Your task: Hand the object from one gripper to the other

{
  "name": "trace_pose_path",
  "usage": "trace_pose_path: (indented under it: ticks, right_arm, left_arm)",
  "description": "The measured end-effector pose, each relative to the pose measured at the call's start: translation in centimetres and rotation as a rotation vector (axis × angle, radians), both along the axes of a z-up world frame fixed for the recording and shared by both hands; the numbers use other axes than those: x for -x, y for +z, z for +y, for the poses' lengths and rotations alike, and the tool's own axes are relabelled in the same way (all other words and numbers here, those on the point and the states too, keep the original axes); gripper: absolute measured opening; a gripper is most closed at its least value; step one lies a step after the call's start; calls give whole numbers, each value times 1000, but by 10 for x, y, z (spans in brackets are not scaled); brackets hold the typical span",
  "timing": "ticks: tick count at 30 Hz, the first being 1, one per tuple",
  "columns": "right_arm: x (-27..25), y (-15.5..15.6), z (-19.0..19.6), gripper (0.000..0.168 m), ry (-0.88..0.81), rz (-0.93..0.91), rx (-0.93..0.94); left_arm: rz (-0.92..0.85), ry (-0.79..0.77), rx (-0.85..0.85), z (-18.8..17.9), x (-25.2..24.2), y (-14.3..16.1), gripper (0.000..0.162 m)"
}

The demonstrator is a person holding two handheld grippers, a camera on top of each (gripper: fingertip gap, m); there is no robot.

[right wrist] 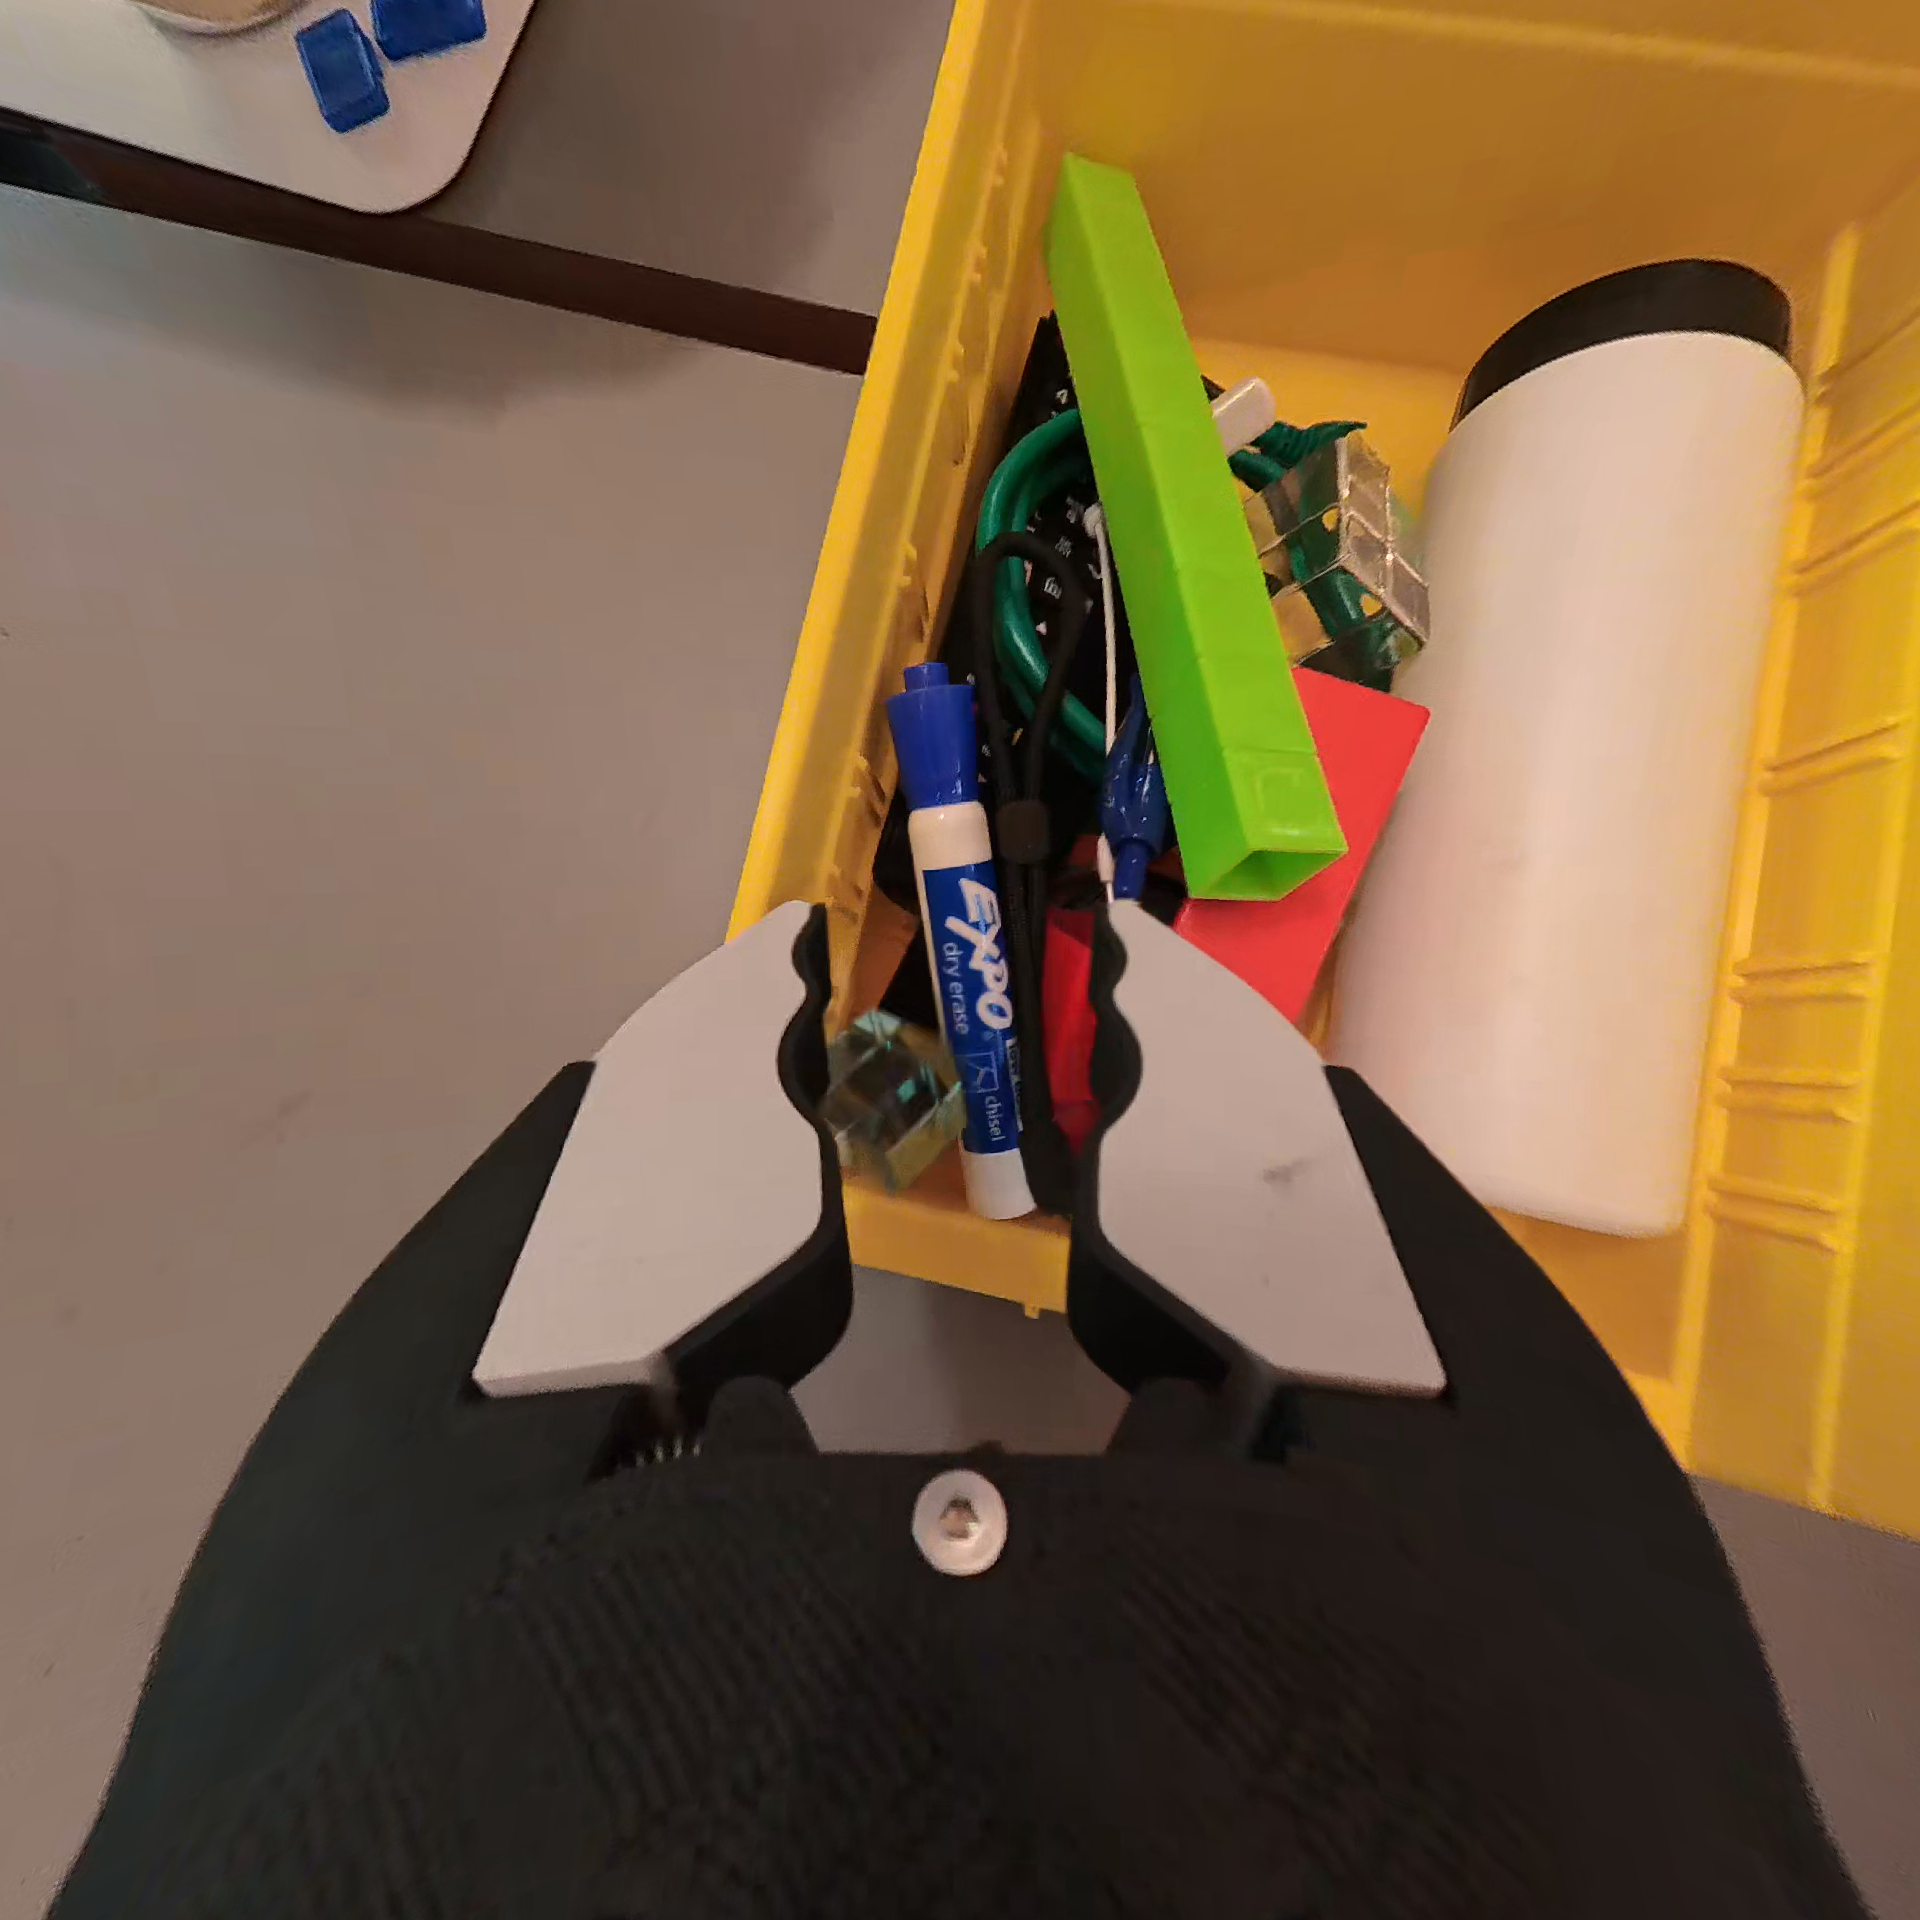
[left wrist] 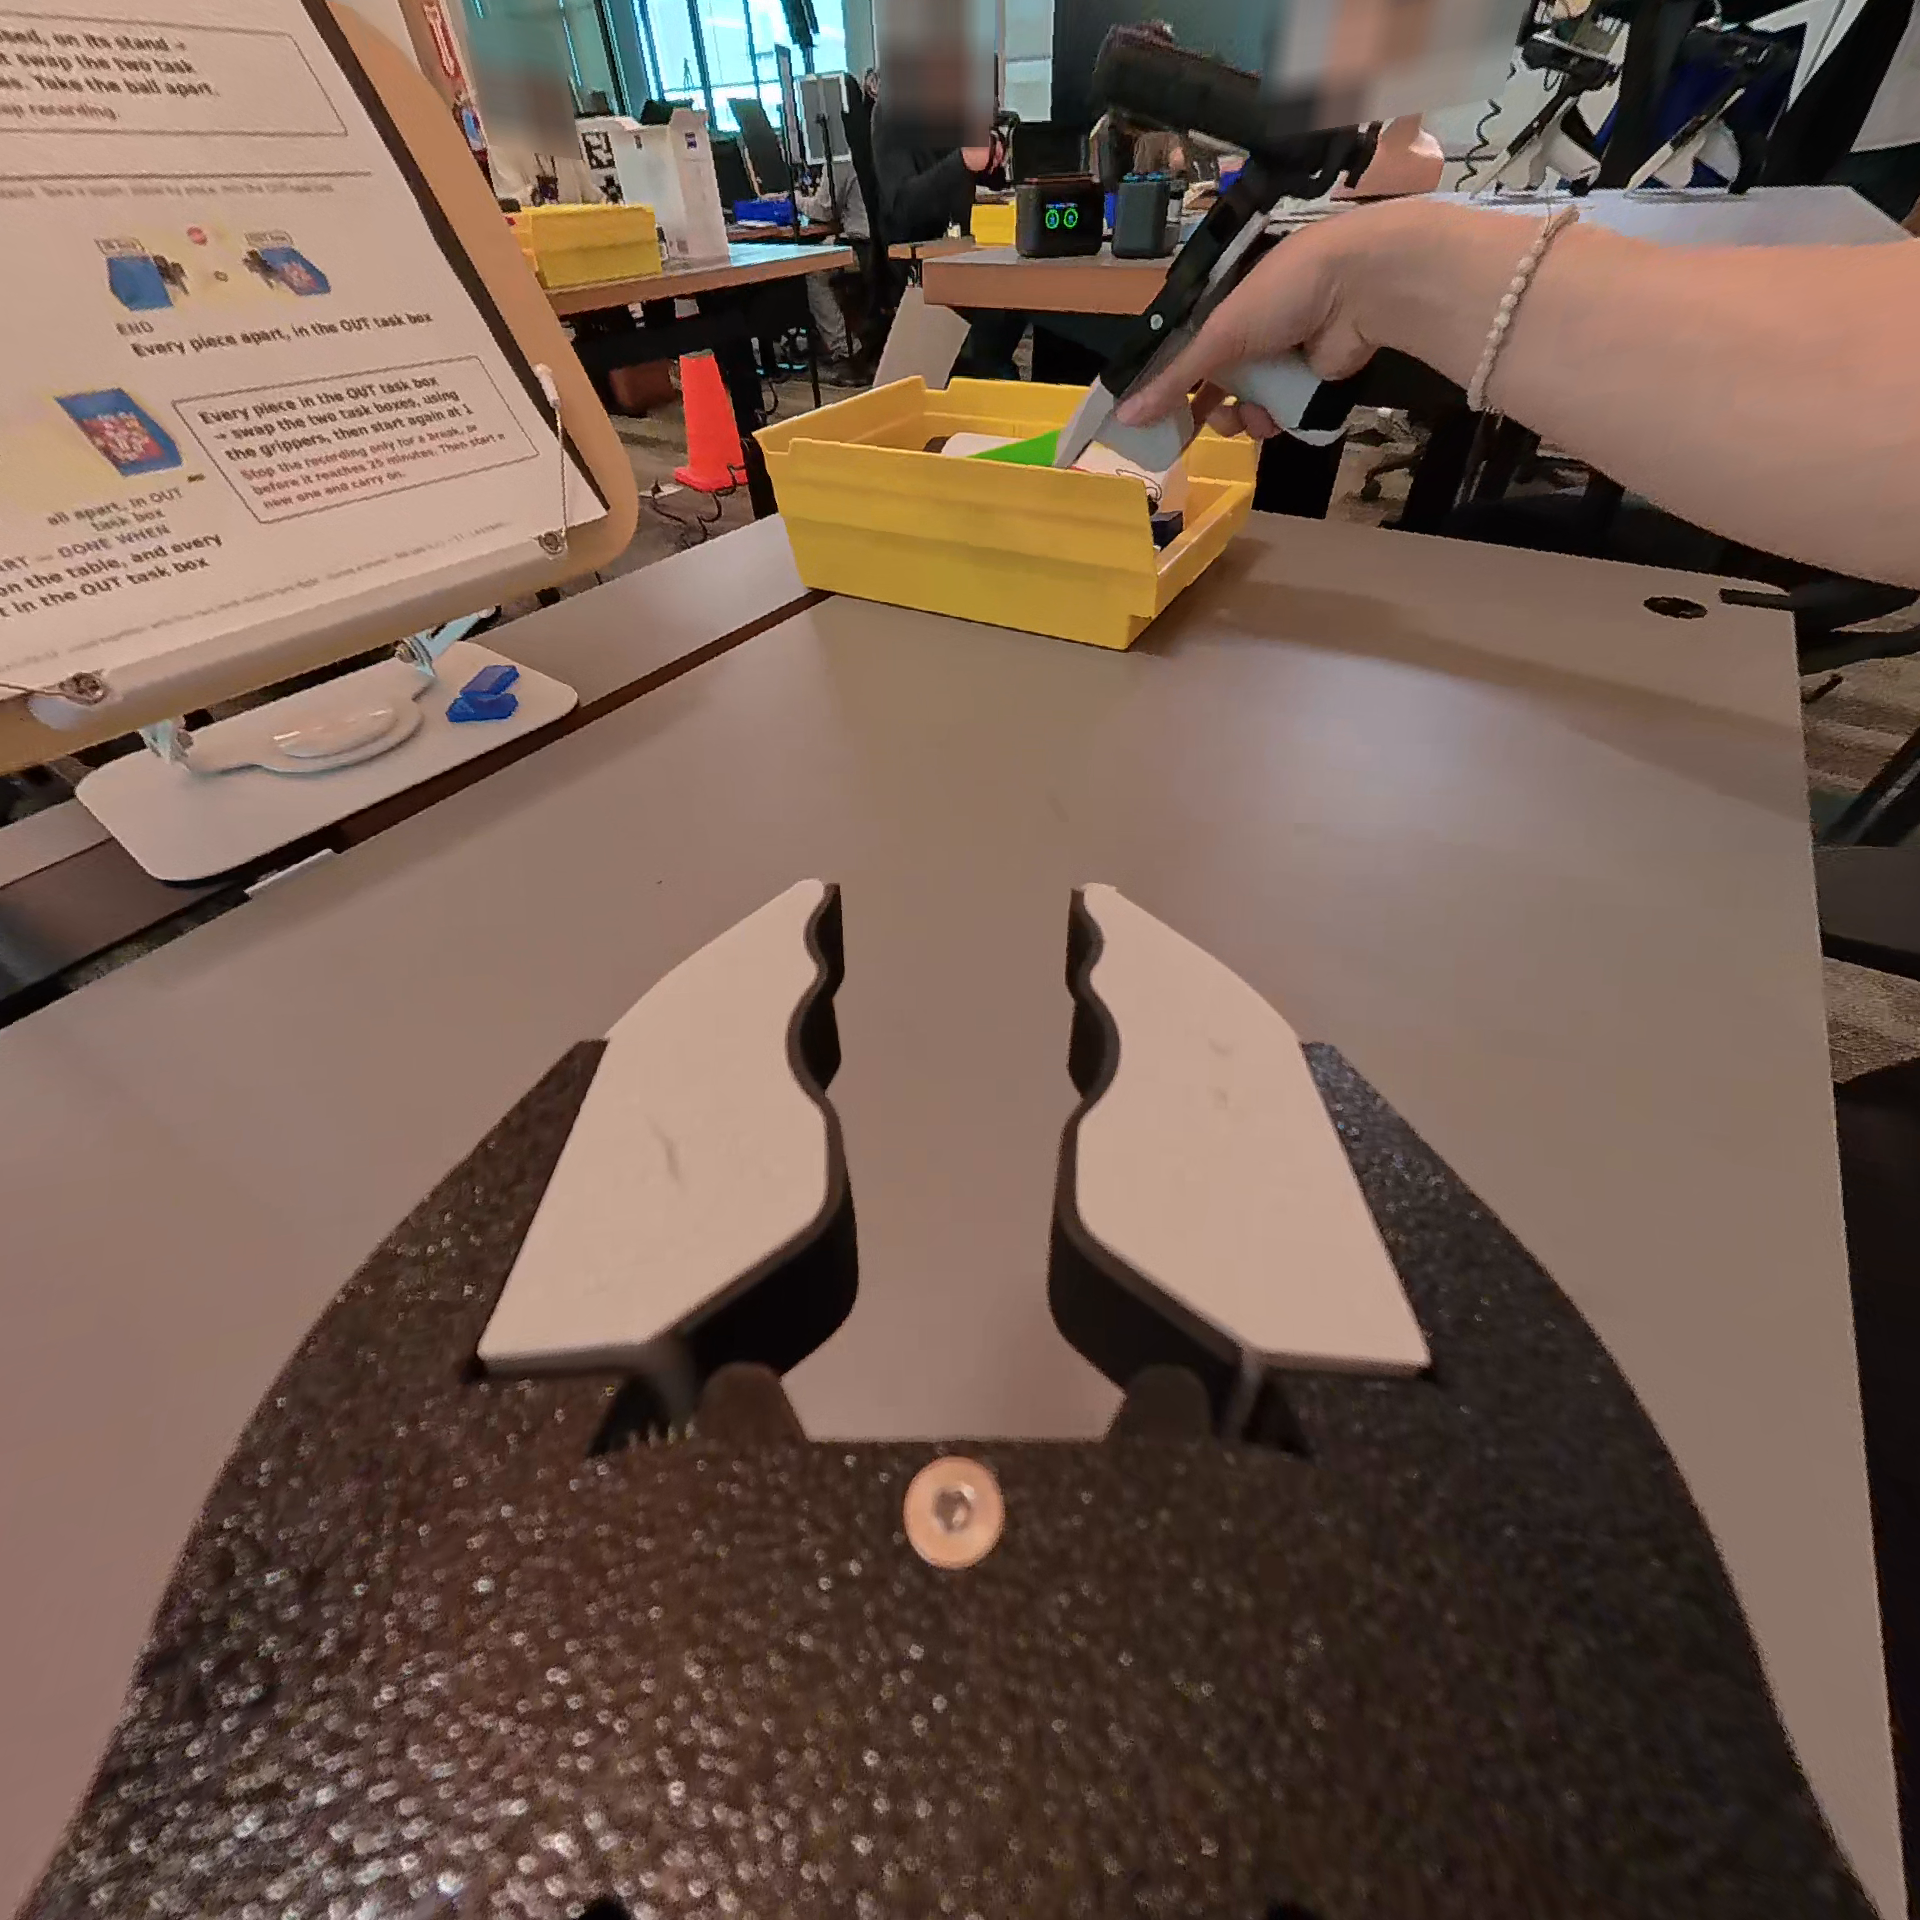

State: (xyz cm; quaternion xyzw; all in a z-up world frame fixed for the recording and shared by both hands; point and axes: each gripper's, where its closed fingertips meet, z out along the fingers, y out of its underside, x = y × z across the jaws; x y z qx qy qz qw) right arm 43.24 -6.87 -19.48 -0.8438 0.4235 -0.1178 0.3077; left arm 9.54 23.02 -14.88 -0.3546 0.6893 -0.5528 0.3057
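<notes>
My right gripper [right wrist: 961,920] is open and empty. It hangs over the near left corner of a yellow bin [right wrist: 1299,114], above a blue dry-erase marker [right wrist: 961,956] that lies between its fingertips. The bin also holds a green bar [right wrist: 1174,540], a white bottle with a black cap [right wrist: 1558,779], a red block [right wrist: 1320,831], a green cable [right wrist: 1023,582] and a clear cube [right wrist: 894,1101]. My left gripper [left wrist: 951,899] is open and empty, low over the brown table [left wrist: 1351,883], well short of the bin [left wrist: 987,530]. The left wrist view shows the right gripper [left wrist: 1117,426] held by a hand, tilted into the bin.
An instruction sheet on a stand [left wrist: 208,343] is at the left, with small blue blocks [left wrist: 483,694] on its white base. They also show in the right wrist view [right wrist: 384,47]. An orange cone [left wrist: 707,421], other desks and yellow bins lie beyond the table's far edge. Some 45 cm of space lies between my two pairs of fingers.
</notes>
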Motion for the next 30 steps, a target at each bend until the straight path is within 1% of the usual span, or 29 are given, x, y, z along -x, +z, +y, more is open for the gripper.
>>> trace_pose_path:
  ticks: [2,5,7,9,13,15,20,23,27,30]
  right_arm:
    - [-6,10,-3,57,-18,-45,-14]
    - [-14,41,-6,65,-50,-198,-42]
    - [-10,64,-2,67,-43,-297,-73]
    - [1,81,8,68,0,-377,-81]
    - [26,104,29,70,49,-529,-16]
    - [41,109,46,70,81,-563,-23]
    - [71,115,94,69,122,-585,-135]
    - [81,117,122,69,150,-579,-161]
    - [93,114,152,70,184,-561,-123]
    - [109,114,175,69,209,-598,-156]
  left_arm:
    - [6,-7,-1,-1,0,-2,40]
    - [22,-9,-24,0,0,-6,40]
    - [25,0,-43,3,0,-8,40]
    - [23,9,-52,7,0,-9,40]
    - [-20,90,-55,26,-5,-4,38]
    - [-42,121,-35,38,-5,1,36]
    - [-75,217,19,79,3,10,36]
    - [-51,319,44,114,8,7,36]
    - [-47,450,53,160,18,4,36]
    - [-18,541,54,192,25,-7,36]
